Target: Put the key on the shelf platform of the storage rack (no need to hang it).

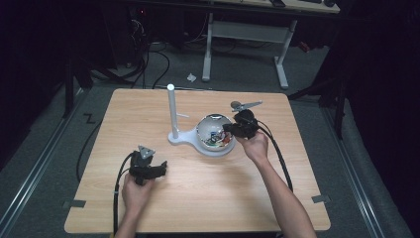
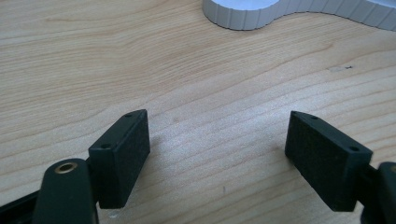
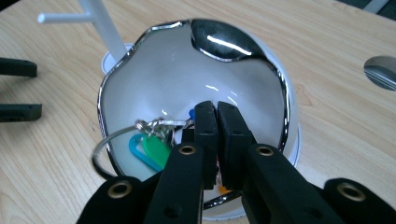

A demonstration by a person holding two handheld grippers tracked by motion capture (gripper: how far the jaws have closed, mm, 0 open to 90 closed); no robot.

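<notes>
1. Right gripper (image 3: 217, 114) dips into the white, chrome-rimmed bowl (image 3: 154, 79) near the wooden counter's (image 1: 198, 188) centre, fingers together above keys with green and blue tags (image 3: 149, 148).
2. Left gripper (image 2: 217, 144) rests near the front-left edge, fingers apart.

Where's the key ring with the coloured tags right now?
The key ring lies inside the chrome-rimmed bowl, just left of the shut right tool in the right gripper view.

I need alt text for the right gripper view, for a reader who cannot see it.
The right hand-held gripper, its two black jaws shut, reaches into a white bowl with a shiny chrome rim. Beside the jaws lie green and blue key tags on a metal ring. The bowl stands on a light wooden table.
</notes>
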